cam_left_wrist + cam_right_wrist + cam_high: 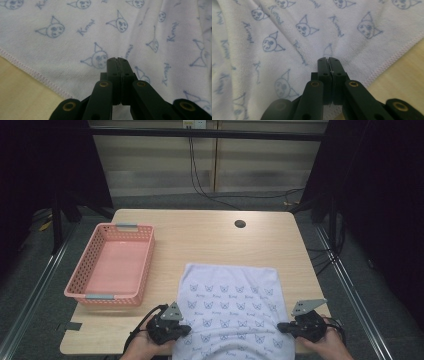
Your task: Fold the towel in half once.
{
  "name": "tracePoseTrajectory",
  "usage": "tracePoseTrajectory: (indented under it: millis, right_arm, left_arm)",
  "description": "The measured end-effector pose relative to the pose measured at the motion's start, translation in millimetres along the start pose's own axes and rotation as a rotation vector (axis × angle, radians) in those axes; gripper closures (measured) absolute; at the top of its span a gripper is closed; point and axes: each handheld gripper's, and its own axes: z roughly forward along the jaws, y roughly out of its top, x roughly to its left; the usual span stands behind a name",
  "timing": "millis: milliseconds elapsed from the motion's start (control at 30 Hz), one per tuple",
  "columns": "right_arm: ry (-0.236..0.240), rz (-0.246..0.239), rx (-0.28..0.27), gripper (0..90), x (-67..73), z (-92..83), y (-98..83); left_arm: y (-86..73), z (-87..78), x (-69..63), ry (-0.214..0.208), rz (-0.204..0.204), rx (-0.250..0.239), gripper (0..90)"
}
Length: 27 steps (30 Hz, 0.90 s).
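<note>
A white towel (230, 300) printed with small blue cat faces lies flat on the near half of the wooden table (200, 235), its near end hanging over the front edge. My left gripper (186, 327) is at the towel's near left edge, with its jaws pressed together on the cloth (75, 32), which creases at the tips (117, 59). At the near right edge my right gripper (281, 326) is also shut, and the fabric (287, 37) puckers just ahead of its tips (328, 59). A hand holds each gripper.
A pink perforated basket (85, 255) with grey handles stands at the table's left side, nothing inside it. A round cable hole (240, 224) sits near the far edge. Bare tabletop lies beyond the towel, and cables hang behind the table.
</note>
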Motion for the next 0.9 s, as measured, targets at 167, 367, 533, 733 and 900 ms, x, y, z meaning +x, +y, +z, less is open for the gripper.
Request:
tracePoseTrajectory:
  millis: [167, 367, 533, 733, 900]
  right_arm:
    - [-0.054, 0.096, -0.171, 63.2, -33.4, -1.0, 20.0]
    - [-0.161, 0.129, -0.225, 53.2, -91.7, 7.6, 60.2]
    - [-0.209, 0.139, -0.194, 48.1, -113.8, 24.0, 75.1]
    - [-0.229, 0.189, -0.19, 47.8, -134.8, 47.5, 80.9]
    - [-0.213, 0.186, -0.172, 47.9, -137.2, 56.9, 79.9]
  left_arm:
    - [24.9, -1.8, 19.3, 0.031, -0.047, -0.124, 66.1]
    - [63.8, 20.0, 58.1, 0.058, -0.085, -0.131, 57.3]
    - [80.8, 34.2, 86.3, 0.086, -0.134, -0.118, 51.9]
    - [93.2, 36.1, 114.5, 0.154, -0.192, -0.17, 49.2]
    - [96.2, 31.2, 128.2, 0.222, -0.223, -0.202, 47.7]
